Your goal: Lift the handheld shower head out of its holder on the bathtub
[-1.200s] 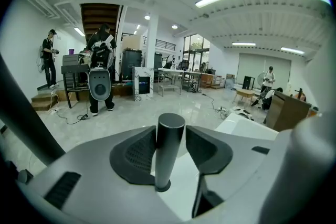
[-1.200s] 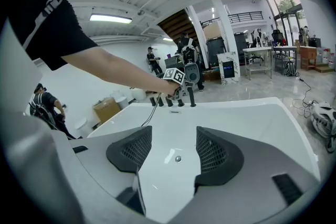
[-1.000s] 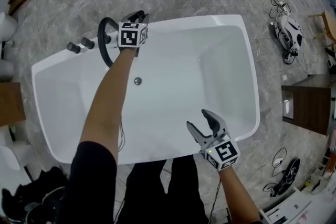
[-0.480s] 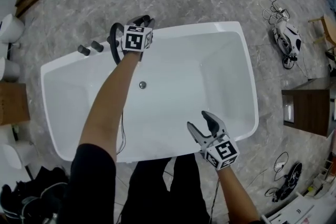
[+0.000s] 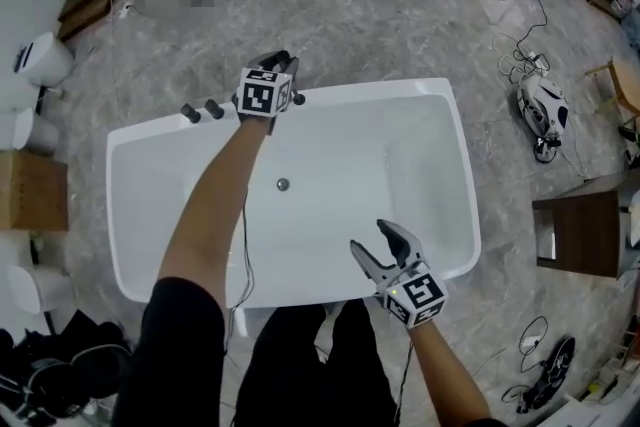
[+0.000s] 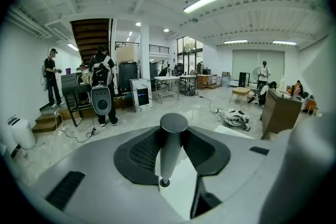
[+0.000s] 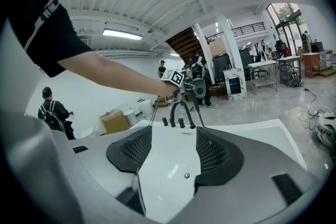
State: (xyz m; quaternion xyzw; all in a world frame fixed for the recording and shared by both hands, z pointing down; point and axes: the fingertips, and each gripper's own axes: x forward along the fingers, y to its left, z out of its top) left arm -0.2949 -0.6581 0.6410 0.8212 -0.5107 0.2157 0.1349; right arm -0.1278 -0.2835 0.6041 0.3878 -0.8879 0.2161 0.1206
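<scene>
The white bathtub (image 5: 420, 165) fills the middle of the head view, standing on the stone floor with the person at its near side and both arms reaching over it. The basin is dry and bare apart from the drain (image 5: 283, 184).

The left tool (image 5: 279, 65) is stretched to the far rim, above the row of dark taps (image 5: 202, 110). Its own view shows the jaws closed onto a dark grey cylindrical handle, which stands upright between the pads. This is the handheld shower head (image 6: 171, 152), and beyond it there is open room, not tub, so the tool is pointing clear of the fittings.

Seen from the right gripper view, the left tool and the round head it carries hang above the arched black spout (image 7: 181, 113), apart from the rim. I judge from this that the head is already out of its holder. A small dark fitting (image 5: 298, 99) on the rim just beside the left tool may be that holder, but I cannot tell for sure.

The right tool (image 5: 370, 237) hovers over the near side of the tub with its jaws wide and nothing between them. It takes no part in the grip.

What is left looks small: carry the head fully clear and keep the grip firm.
</scene>
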